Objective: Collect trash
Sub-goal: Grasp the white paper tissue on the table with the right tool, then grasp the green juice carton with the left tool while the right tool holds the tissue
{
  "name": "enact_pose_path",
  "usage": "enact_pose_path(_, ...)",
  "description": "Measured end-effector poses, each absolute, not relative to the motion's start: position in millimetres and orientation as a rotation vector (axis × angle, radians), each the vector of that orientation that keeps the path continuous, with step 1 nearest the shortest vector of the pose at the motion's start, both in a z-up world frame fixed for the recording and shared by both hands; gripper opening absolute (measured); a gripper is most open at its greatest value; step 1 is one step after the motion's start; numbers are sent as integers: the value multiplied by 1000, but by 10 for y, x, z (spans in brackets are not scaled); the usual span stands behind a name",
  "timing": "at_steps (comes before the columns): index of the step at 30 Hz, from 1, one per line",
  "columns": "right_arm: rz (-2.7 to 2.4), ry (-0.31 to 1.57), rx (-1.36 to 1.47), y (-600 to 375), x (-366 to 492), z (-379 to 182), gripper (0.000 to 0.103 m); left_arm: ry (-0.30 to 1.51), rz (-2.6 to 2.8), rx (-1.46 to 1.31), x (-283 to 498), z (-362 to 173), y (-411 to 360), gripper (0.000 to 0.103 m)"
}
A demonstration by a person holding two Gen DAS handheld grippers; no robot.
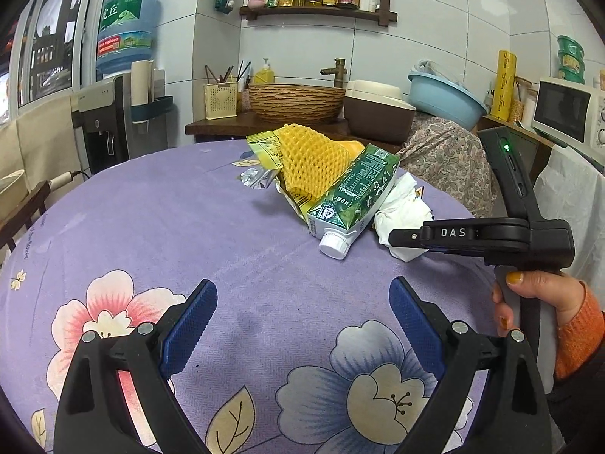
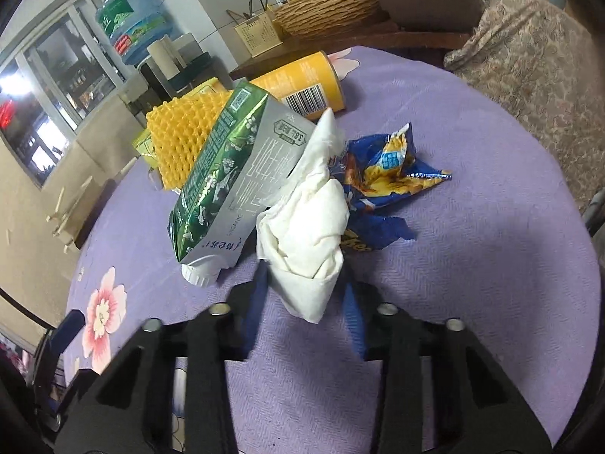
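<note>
A heap of trash lies on the purple flowered tablecloth (image 1: 151,227): a green milk carton (image 1: 355,196) with a white cap, a yellow foam net (image 1: 314,162), a yellow wrapper (image 1: 264,149), a crumpled white tissue (image 1: 404,208). My left gripper (image 1: 302,302) is open and empty, near the table's front, short of the heap. My right gripper (image 2: 302,283) is closed on the white tissue (image 2: 310,234), beside the carton (image 2: 223,174). A blue snack bag (image 2: 385,174) and a yellow can (image 2: 302,83) lie behind.
A counter behind the table holds a woven basin (image 1: 295,102), a chopstick holder (image 1: 221,100) and a brown-and-cream cooker (image 1: 378,113). A water dispenser (image 1: 113,128) stands at the left. A patterned cloth-covered chair (image 1: 450,162) and a microwave (image 1: 567,109) are at the right.
</note>
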State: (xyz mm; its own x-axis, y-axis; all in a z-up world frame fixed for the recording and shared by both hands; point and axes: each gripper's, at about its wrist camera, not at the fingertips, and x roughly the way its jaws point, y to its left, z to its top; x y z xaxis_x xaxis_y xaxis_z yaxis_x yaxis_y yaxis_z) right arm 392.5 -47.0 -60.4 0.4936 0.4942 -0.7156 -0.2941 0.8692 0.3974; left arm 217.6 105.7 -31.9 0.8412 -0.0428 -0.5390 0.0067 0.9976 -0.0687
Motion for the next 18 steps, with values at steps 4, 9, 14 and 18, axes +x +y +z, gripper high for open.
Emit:
enact_pose_path(4, 514, 921, 243, -495, 3842, -574, 13, 579, -26, -58, 2189, -320, 1039, 91)
enact_pose_path(9, 543, 851, 186, -547, 3555, -400, 9, 583, -43, -9, 2232, -250, 950, 91)
enact_pose_path(14, 544, 778, 89, -661, 3181, -236, 9, 590, -96, 68, 2477, -112, 792, 91)
enact_pose_path(18, 533, 745, 65, -799, 2944, -154, 9, 604, -131, 143, 2835, -74, 654, 91)
